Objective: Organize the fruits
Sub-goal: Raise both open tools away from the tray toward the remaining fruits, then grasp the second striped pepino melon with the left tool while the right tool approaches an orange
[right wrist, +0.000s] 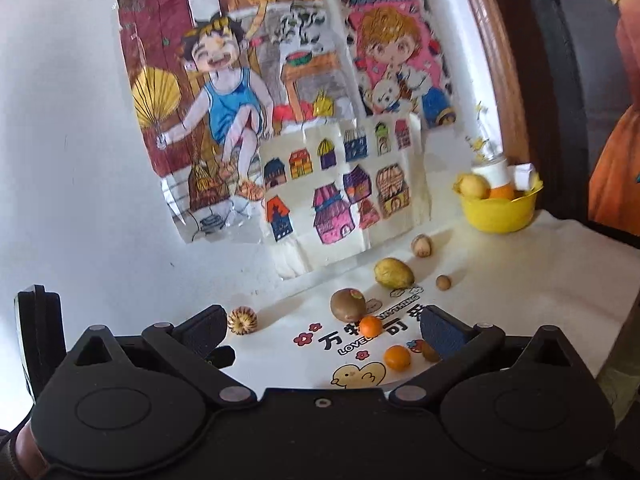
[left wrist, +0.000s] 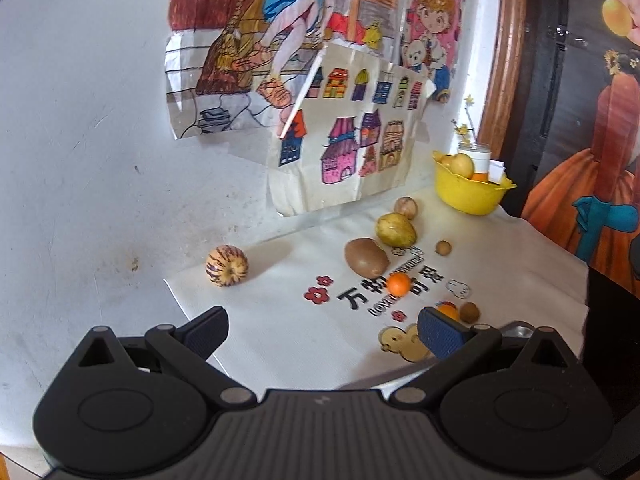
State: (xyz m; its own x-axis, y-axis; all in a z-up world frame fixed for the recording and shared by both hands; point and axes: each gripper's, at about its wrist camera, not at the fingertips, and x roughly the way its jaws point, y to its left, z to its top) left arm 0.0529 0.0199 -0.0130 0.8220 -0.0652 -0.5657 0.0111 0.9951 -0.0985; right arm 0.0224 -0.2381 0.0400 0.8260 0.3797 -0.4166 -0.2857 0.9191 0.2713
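Observation:
Loose fruits lie on a white printed cloth: a striped melon at the left, a brown kiwi, a green-yellow fruit, a small orange and several small brown nuts. A yellow bowl at the far right holds a yellow fruit and an orange. My left gripper is open and empty above the cloth's near part. My right gripper is open and empty; the kiwi, two oranges and the striped melon lie ahead of it.
A white wall with coloured children's drawings rises just behind the fruits. A white jar stands behind the bowl. A brown wooden frame and a dark panel stand at the right. The left gripper's body shows at the right wrist view's left edge.

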